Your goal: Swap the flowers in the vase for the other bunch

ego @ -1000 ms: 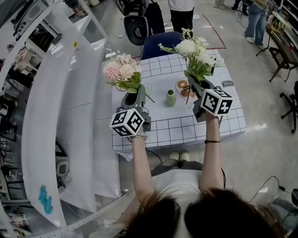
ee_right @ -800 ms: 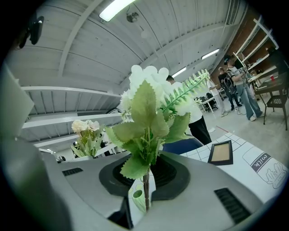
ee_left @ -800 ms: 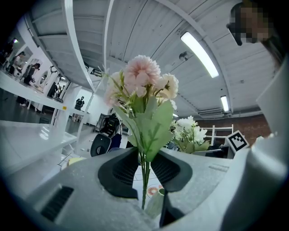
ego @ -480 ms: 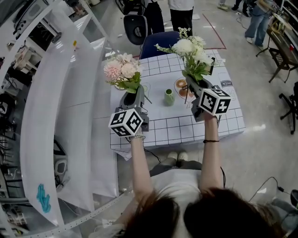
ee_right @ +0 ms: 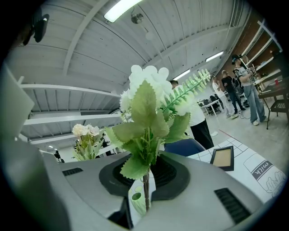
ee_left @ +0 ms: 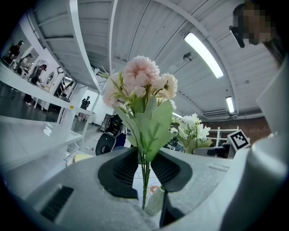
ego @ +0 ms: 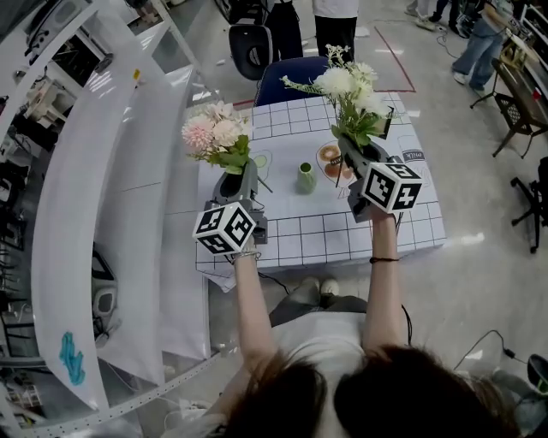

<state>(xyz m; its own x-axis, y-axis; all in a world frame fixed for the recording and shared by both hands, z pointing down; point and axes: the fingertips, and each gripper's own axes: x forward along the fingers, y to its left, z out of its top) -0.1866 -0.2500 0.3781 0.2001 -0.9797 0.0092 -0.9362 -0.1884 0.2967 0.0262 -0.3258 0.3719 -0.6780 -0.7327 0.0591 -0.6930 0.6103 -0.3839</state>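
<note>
Here, ruffled pink bunch (ego: pixel 214 135), feathery white bunch (ego: pixel 351 90)

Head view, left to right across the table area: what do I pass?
pink flowers → green vase → white flowers

The small pale green ceramic vase (ee_left: pixel 155 201) just peeks out below the left gripper (ee_left: pixel 145 178) in that gripper's view, base hidden by the grey body. From the head view, the pink flower bunch (ego: pixel 214 135) loses its stems behind that gripper. The white-and-green flower bunch (ego: pixel 353 90) half covers a round orange thing (ego: pixel 329 157) on the white gridded table (ego: pixel 317 231). Plate or print, can't tell. People (ego: pixel 335 26) up top are cut off by the edge.
</note>
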